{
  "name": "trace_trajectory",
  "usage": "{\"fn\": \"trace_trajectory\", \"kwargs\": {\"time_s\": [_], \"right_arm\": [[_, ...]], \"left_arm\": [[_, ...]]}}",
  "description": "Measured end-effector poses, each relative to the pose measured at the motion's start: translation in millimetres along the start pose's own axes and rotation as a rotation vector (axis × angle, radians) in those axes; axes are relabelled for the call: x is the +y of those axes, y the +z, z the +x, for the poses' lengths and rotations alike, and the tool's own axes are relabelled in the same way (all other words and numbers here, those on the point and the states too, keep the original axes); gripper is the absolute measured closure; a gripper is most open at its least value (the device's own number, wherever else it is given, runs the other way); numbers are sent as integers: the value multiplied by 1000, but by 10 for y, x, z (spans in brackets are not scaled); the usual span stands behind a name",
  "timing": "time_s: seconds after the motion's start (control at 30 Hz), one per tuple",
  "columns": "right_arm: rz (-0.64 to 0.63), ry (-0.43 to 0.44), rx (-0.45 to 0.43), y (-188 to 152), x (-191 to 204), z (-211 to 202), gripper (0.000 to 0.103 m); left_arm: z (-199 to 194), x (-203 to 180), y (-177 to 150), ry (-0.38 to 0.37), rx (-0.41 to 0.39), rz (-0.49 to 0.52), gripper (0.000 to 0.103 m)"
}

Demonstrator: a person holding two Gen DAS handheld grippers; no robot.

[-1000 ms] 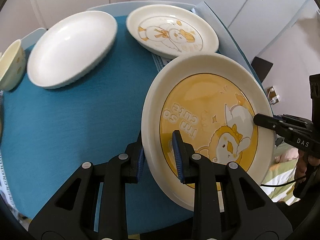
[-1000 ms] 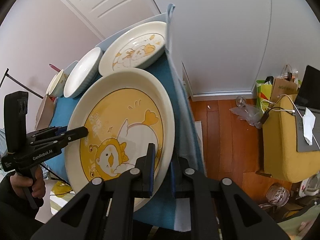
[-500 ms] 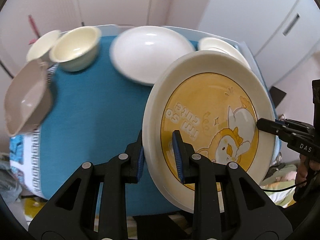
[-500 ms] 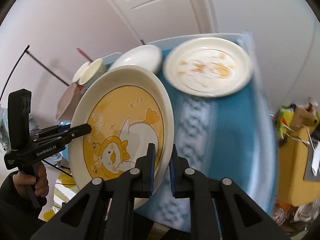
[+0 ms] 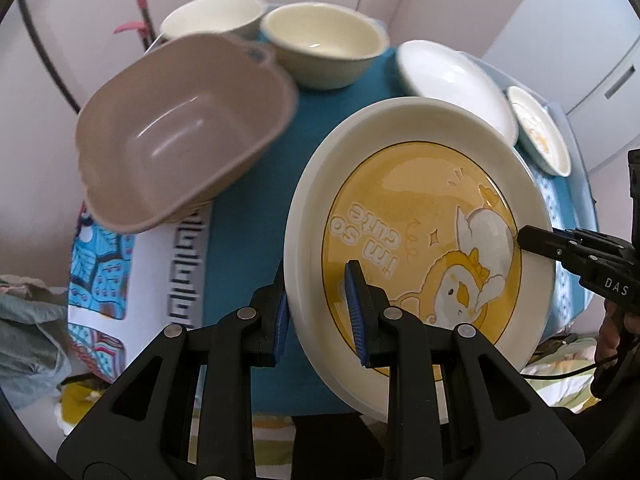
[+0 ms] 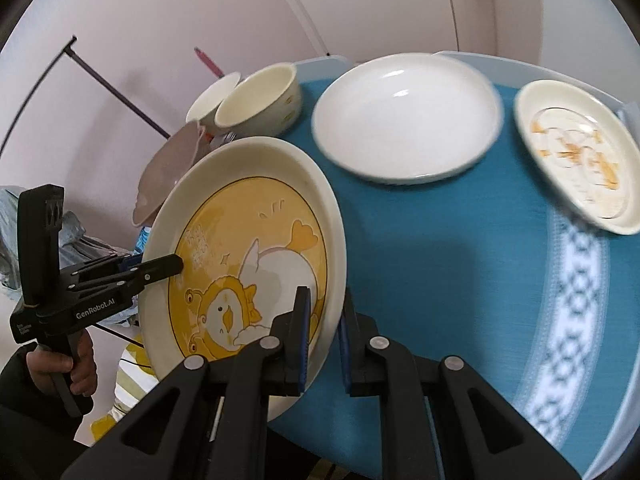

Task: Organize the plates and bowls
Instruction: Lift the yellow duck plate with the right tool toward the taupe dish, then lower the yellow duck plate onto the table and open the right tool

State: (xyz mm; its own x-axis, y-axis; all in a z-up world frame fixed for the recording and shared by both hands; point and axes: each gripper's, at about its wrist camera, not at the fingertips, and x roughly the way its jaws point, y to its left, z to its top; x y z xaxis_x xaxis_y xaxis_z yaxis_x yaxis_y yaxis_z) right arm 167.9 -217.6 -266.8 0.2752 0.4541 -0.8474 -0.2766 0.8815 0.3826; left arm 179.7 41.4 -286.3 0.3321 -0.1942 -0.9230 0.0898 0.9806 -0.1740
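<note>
- Both views now take in the brown basin (image 5: 184, 128) and two cream bowls at the upper left, which a second ago lay outside the frame or at its very edge; the white plate and small duck plate sit further toward the upper right than before.
- Blue tablecloth (image 5: 248, 216) fills the middle of the left wrist view.
- Yellow duck plate (image 5: 420, 240), tilted on edge, is at centre right in the left wrist view and lower left in the right wrist view (image 6: 244, 256).
- White plate (image 6: 404, 116) lies flat at top centre.
- Small duck plate (image 6: 576, 152) lies at the upper right.
- Cream bowl (image 5: 320, 44) stands just beside a second bowl (image 5: 212, 14).
- Left gripper (image 5: 318, 316) clamps the yellow duck plate's near rim.
- Right gripper (image 6: 324, 340) pinches the opposite rim, jaws narrow.
</note>
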Motion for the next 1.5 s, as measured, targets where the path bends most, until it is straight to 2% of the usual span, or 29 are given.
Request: {"fn": "trace_trajectory", "kwargs": {"time_s": [0.2,0.3,0.57,0.8,0.87,0.9,0.93,0.97,1.0,1.03,1.07,1.13,1.17,1.4,1.5], "right_arm": [[0,-20,21,25,150,322,91],[5,-33,19,39,153,398,91],[29,-41,41,10,92,407,91],[41,-63,38,44,194,507,91],[40,-58,34,42,209,517,86],[36,-61,29,37,221,521,77],[30,-62,26,31,233,525,57],[25,-55,19,30,243,521,37],[25,-52,14,24,245,511,31],[25,-51,12,15,243,499,28],[23,-52,10,16,245,496,28],[18,-56,5,14,238,485,28],[17,-55,3,12,230,477,28],[1,-60,-22,-14,212,304,27],[-15,-58,-57,43,200,65,13]], "left_arm": [[207,374,-41,-13,19,-10,80],[209,466,-97,-38,-8,-5,80],[167,445,-130,-45,-2,13,80],[233,318,-47,-14,10,28,79],[238,303,-32,-2,9,39,78],[243,292,-25,3,10,43,77],[245,274,-21,10,11,49,76],[257,251,-9,14,12,53,74],[256,237,-11,24,14,62,71],[258,218,-12,35,15,68,56],[262,182,-16,46,11,72,29],[203,152,-36,66,-27,74,8],[170,129,-44,73,-46,78,7],[-44,6,-38,85,-50,76,7],[-262,-130,24,95,-80,74,7]]}}
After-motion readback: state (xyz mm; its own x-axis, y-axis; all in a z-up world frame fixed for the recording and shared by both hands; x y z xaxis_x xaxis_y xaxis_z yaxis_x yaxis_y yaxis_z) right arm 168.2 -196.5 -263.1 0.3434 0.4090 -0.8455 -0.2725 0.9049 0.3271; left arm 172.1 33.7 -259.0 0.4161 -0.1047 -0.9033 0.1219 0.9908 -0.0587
